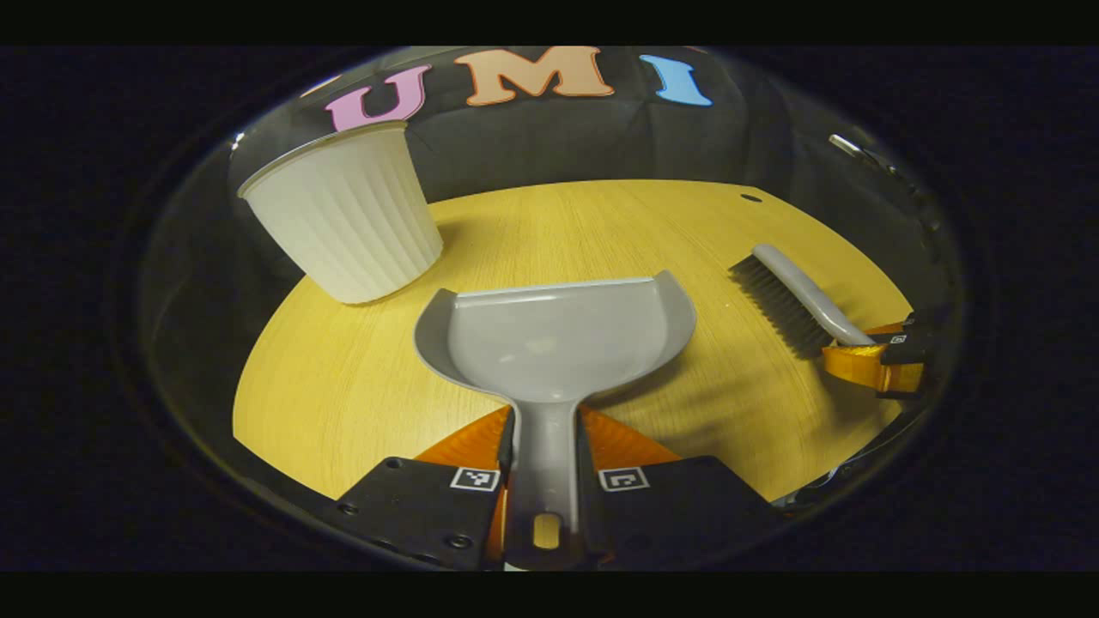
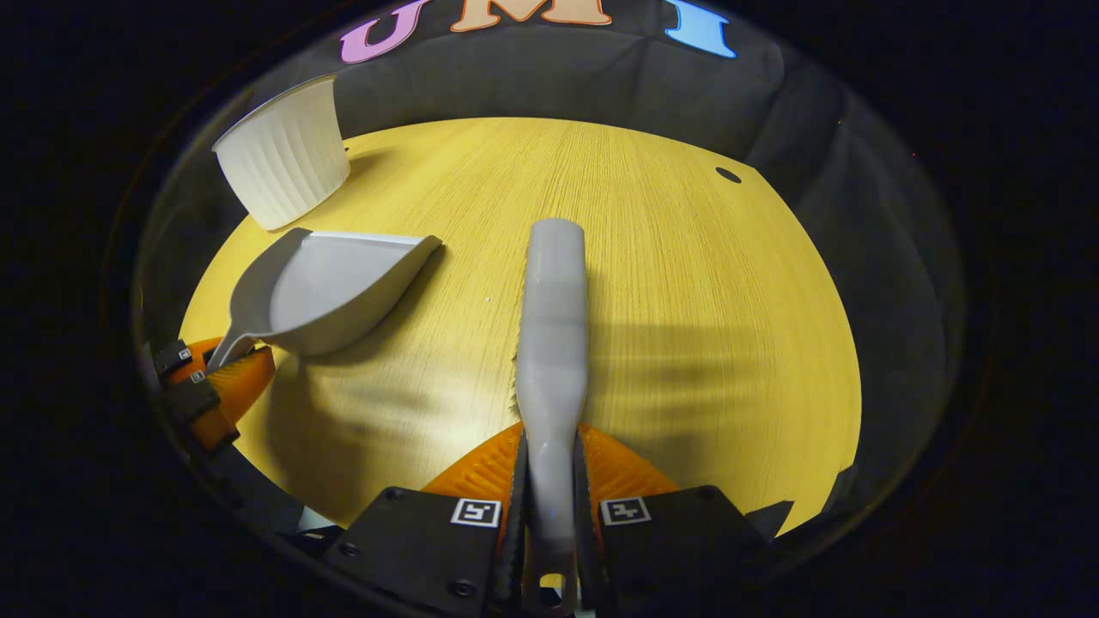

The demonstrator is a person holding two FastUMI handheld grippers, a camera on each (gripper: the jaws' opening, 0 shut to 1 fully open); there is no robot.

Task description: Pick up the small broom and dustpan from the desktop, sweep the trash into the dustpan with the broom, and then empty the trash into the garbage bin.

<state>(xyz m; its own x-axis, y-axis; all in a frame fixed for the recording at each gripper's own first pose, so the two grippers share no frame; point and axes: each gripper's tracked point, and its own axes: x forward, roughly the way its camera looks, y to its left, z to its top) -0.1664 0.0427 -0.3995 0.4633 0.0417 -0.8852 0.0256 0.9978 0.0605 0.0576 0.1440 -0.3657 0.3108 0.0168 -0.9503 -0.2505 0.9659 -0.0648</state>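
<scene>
Clamped in the left claw (image 1: 544,468), the gray dustpan (image 1: 558,339) is held by its handle, both fingers pressing on it, its scoop over the wooden counter (image 1: 343,378). Beyond the dustpan's left corner stands the white ribbed garbage bin (image 1: 348,210), upright on the counter. To the dustpan's right, the right claw (image 2: 549,481) grips the small broom (image 2: 554,326) by its handle, bristles pointing down toward the counter.

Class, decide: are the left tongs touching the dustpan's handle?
Touching. In the left gripper view, the left tongs have both fingers pressed against the sides of the dustpan handle, with no gap visible.
</scene>
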